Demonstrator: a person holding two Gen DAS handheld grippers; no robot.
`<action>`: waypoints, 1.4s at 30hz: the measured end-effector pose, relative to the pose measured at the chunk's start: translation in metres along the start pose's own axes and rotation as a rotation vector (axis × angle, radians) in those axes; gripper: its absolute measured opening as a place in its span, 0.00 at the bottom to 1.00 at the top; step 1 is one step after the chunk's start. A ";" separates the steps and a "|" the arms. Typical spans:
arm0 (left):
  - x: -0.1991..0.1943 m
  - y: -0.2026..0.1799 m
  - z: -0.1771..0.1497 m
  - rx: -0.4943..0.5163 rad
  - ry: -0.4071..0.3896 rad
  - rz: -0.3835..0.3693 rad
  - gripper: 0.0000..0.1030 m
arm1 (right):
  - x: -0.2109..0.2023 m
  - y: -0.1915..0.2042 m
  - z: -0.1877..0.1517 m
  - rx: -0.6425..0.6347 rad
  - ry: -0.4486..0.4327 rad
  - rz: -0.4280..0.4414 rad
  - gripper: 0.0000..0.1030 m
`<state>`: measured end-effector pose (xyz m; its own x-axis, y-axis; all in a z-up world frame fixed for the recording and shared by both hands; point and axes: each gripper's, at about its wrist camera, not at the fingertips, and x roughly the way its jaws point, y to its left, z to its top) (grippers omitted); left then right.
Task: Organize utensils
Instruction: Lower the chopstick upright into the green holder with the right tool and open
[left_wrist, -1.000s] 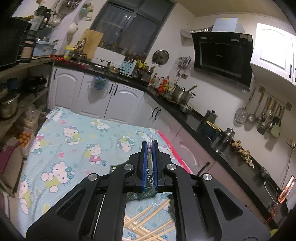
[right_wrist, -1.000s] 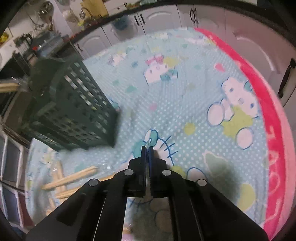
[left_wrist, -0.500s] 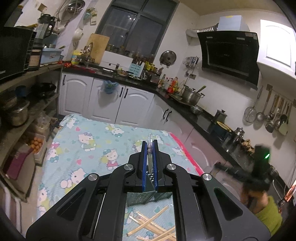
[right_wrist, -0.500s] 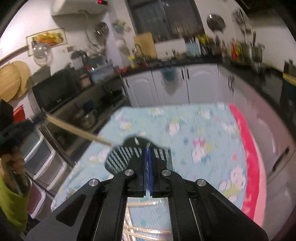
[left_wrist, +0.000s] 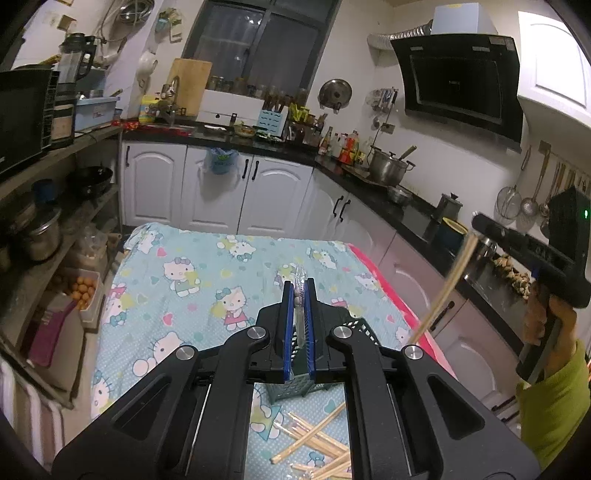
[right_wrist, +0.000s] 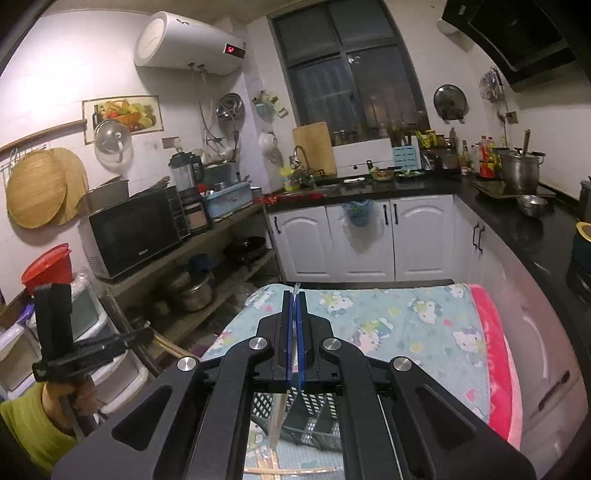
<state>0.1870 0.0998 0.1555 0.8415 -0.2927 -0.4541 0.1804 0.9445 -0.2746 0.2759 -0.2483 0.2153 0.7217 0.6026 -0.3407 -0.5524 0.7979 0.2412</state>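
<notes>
Chopsticks are the business here. From the left wrist camera, the left gripper has its jaws clamped together on a wrapped chopstick, seen nearly end-on in what looks like a clear sleeve. It hangs over the green basket, which stands on the tabletop under a cartoon-cat cloth. The loose chopsticks lie crossed just in front of the basket. The new thing in this view is at the right edge: the right gripper, absent a second ago, has come up into sight with a lifted chopstick slanting down from its jaws (blurred, so in motion).

From the right wrist camera the change is plainer. A second ago this camera was low over the cloth beside the basket; now it looks across the kitchen from well above the tabletop. The right gripper has its jaws pressed shut on the lifted chopstick, whose lower length hangs over the basket. The left gripper hovers off to the left.

Judged from this, one more chopstick is picked and raised; dropping it upright into the basket comes next, with most of the pile unsorted.
</notes>
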 end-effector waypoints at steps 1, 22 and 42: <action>0.002 -0.001 0.000 0.003 0.004 0.002 0.03 | 0.005 0.002 0.002 -0.001 0.004 0.001 0.02; 0.043 0.000 -0.018 0.033 0.088 0.035 0.03 | 0.053 -0.017 -0.011 0.050 0.039 -0.032 0.02; 0.052 -0.007 -0.060 -0.087 -0.010 0.018 0.68 | 0.038 -0.020 -0.075 0.028 0.069 -0.188 0.68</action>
<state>0.1985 0.0689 0.0833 0.8495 -0.2741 -0.4508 0.1207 0.9328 -0.3397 0.2834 -0.2426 0.1293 0.7799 0.4414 -0.4437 -0.3984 0.8969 0.1920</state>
